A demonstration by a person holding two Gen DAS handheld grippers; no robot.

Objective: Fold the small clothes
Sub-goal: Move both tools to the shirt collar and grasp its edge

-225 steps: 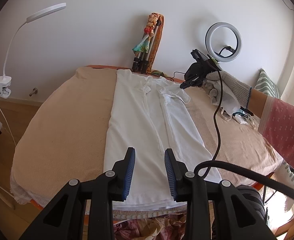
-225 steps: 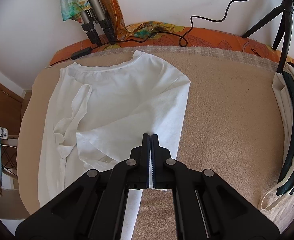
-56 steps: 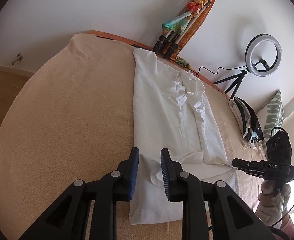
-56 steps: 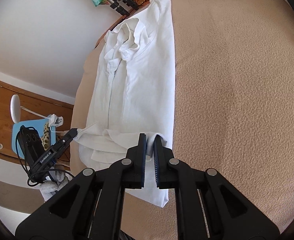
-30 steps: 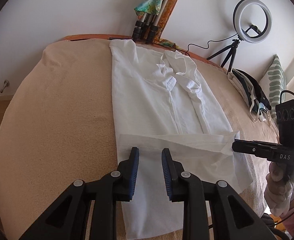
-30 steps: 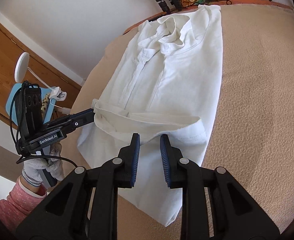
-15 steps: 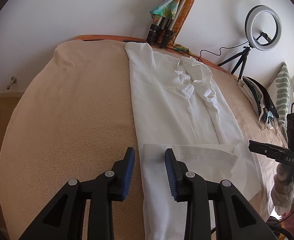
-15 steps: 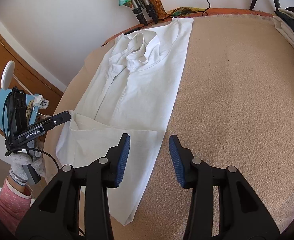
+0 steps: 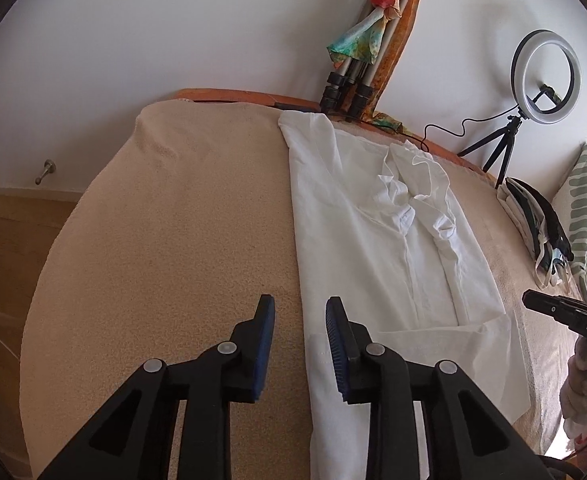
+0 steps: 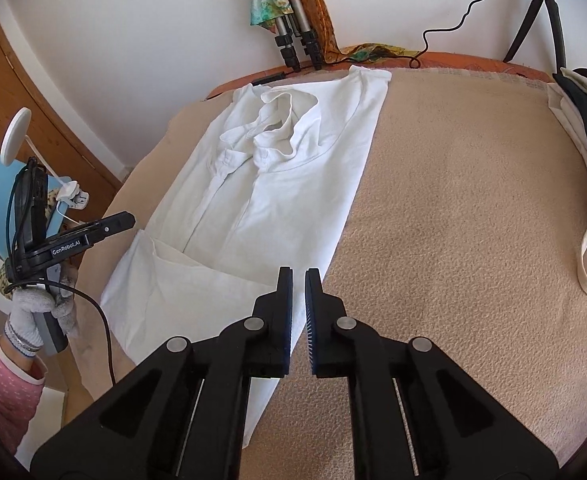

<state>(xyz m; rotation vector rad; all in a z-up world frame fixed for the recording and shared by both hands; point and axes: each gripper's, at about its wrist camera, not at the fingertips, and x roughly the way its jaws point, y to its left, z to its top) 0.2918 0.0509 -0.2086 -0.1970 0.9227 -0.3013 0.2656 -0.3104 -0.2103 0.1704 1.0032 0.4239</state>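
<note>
Where jaws gape, shirt (image 9: 373, 248) edge lies between.

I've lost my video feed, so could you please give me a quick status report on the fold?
Left gripper open, empty, at shirt's left edge. Right gripper nearly shut, empty, at right edge. White shirt flat, hem turned up. Nothing blocking.

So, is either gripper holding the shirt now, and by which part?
Nothing is held. The left gripper is open over the white shirt edge; the right gripper, nearly closed, grips no cloth.
</note>
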